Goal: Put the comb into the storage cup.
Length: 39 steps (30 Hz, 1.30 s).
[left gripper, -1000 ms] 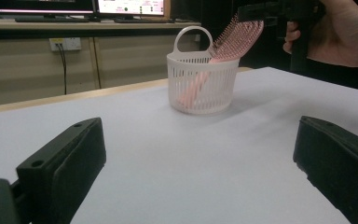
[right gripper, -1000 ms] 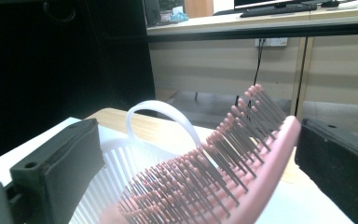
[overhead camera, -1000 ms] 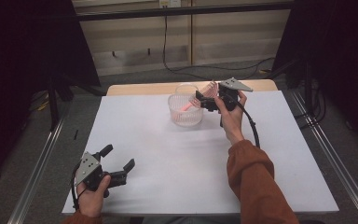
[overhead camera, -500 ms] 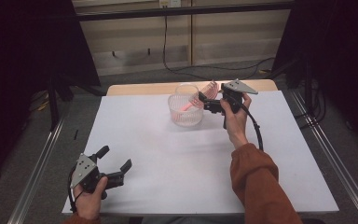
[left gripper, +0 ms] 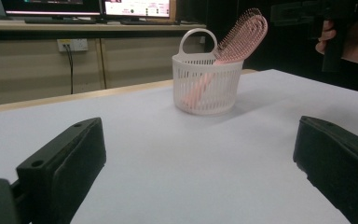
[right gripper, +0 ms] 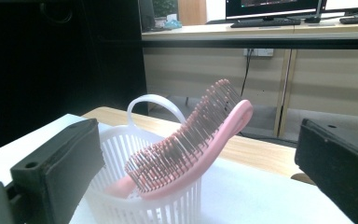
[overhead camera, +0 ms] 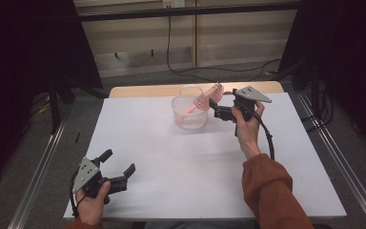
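You have a pink brush (right gripper: 191, 149) with darker, reddish-brown bristles standing in a white basket (left gripper: 207, 86); the basket's wall is a pattern of thin upright slats with open gaps, and its loop handle is plain white. The sheet (overhead camera: 181, 162) under it is plain white, and past its far edge a strip of the table (overhead camera: 143, 90) shows pale wood. Your right gripper (overhead camera: 214, 106), at the far right, is black with a grey plate on top; your left gripper (overhead camera: 119, 168), at the near left, is black with a grey plate too. Your right sleeve (overhead camera: 271, 195) is rust orange.
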Tool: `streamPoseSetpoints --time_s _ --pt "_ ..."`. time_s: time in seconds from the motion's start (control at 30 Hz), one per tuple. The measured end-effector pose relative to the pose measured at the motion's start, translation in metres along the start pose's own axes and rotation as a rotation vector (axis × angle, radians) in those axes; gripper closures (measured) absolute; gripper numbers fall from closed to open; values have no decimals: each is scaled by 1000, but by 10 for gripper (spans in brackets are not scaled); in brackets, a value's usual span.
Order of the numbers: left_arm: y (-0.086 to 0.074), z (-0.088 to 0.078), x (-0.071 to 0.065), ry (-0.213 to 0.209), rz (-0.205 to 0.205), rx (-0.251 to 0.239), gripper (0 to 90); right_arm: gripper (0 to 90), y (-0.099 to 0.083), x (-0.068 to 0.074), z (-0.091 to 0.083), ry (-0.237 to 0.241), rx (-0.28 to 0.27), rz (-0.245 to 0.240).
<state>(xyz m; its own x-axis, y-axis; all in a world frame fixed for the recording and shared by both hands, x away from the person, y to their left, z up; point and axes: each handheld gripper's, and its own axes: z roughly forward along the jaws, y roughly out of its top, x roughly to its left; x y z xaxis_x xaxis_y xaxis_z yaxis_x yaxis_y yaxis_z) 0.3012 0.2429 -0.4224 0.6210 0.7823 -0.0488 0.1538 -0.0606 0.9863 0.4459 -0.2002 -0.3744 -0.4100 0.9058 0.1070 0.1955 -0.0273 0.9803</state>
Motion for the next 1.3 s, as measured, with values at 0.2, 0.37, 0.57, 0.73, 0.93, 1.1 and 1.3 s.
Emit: streamPoseSetpoints --time_s 0.2,0.37,0.57,0.73,0.93,1.1,1.3 --pt "1 -1 1 18 7 -6 24 1 -3 -1 -11 1 -1 -11" --pt "1 -1 2 26 1 -5 24 8 -8 -3 -18 7 -7 -8" --pt "1 -1 1 18 7 -2 24 0 -11 0 -30 10 -12 -25" --pt "0 -1 1 14 3 -4 24 0 -12 4 -39 16 -19 -31" --pt "1 -1 1 15 3 -6 24 0 -18 7 -49 24 -14 -47" --pt "1 -1 0 10 0 -9 24 0 -21 5 -56 23 -21 -35" --pt "1 -2 0 22 -5 -18 24 0 -26 5 -69 9 -24 -58"
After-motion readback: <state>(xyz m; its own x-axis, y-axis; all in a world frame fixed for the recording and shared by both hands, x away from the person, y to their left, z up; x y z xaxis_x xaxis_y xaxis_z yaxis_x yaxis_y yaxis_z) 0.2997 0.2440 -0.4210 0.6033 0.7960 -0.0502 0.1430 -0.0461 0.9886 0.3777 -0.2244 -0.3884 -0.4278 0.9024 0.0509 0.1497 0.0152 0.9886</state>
